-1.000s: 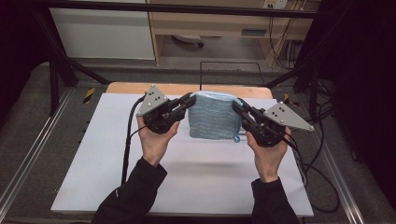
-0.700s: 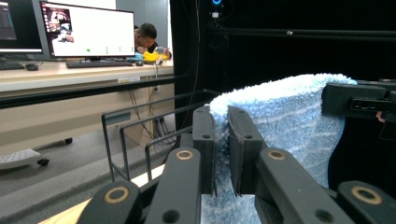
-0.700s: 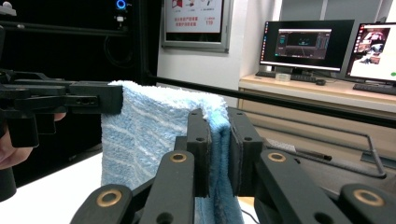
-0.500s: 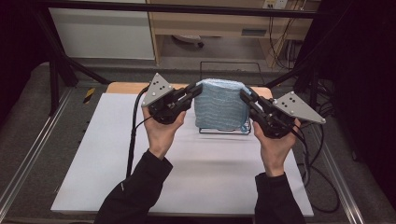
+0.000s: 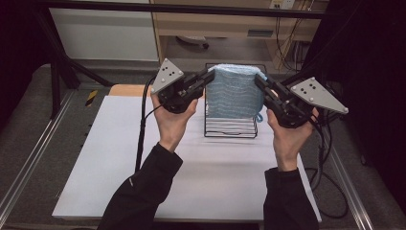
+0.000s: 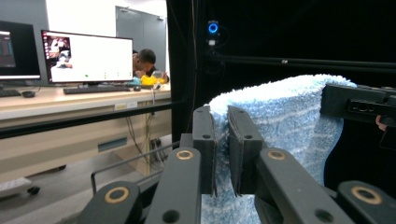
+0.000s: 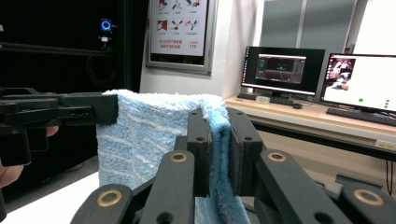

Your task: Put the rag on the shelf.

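a black wire rack (image 5: 229,128) stands on the white table (image 5: 119,158).

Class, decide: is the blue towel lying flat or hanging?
Hanging: left gripper and right gripper pinch the blue towel's top corners above the wire rack.

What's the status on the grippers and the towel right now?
Left hand-held gripper shut on towel top corner. Right hand-held gripper shut on the other corner. Towel hangs stretched between them above the wire rack. Nothing in the way.
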`<move>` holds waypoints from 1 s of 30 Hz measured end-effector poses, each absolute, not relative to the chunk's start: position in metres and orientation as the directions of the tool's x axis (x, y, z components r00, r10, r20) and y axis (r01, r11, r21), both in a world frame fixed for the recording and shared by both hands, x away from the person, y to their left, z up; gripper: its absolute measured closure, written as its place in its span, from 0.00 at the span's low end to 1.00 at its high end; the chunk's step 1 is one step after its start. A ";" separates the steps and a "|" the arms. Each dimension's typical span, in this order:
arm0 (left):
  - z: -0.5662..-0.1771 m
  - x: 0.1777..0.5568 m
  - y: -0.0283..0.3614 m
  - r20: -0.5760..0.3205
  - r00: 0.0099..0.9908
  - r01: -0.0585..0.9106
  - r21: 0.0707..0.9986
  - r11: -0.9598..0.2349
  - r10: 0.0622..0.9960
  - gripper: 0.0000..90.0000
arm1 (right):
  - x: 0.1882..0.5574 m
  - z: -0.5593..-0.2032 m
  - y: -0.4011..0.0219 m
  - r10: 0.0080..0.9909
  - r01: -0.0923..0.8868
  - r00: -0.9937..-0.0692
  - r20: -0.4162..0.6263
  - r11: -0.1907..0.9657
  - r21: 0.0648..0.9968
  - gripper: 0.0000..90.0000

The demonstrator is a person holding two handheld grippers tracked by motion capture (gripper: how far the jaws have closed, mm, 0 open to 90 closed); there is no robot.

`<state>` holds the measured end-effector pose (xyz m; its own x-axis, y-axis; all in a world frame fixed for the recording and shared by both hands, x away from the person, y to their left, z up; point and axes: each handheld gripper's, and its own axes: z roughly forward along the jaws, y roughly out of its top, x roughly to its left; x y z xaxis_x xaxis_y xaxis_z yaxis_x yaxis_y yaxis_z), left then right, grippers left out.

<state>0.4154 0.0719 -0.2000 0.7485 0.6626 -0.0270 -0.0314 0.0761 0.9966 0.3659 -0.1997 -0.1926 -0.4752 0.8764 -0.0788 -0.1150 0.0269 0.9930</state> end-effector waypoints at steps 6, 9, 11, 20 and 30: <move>-0.189 0.422 0.068 -0.034 0.750 -0.038 0.995 0.094 0.661 0.92 | 0.370 -0.182 -0.203 0.880 -0.133 -0.467 -0.083 0.023 0.991 0.90; -0.183 0.424 0.067 -0.029 0.748 -0.047 0.994 0.097 0.663 0.92 | 0.372 -0.176 -0.203 0.882 -0.142 -0.465 -0.082 0.017 0.990 0.90; -0.179 0.426 0.066 -0.019 0.747 -0.056 0.994 0.092 0.665 0.92 | 0.374 -0.172 -0.204 0.882 -0.149 -0.463 -0.084 0.016 0.989 0.90; -0.160 0.435 0.064 -0.008 0.732 -0.078 0.992 0.096 0.681 0.92 | 0.385 -0.156 -0.205 0.879 -0.173 -0.468 -0.091 0.010 0.985 0.90; -0.149 0.450 0.061 -0.025 0.729 -0.085 0.988 0.127 0.684 0.92 | 0.403 -0.146 -0.208 0.881 -0.190 -0.467 -0.074 -0.018 0.982 0.90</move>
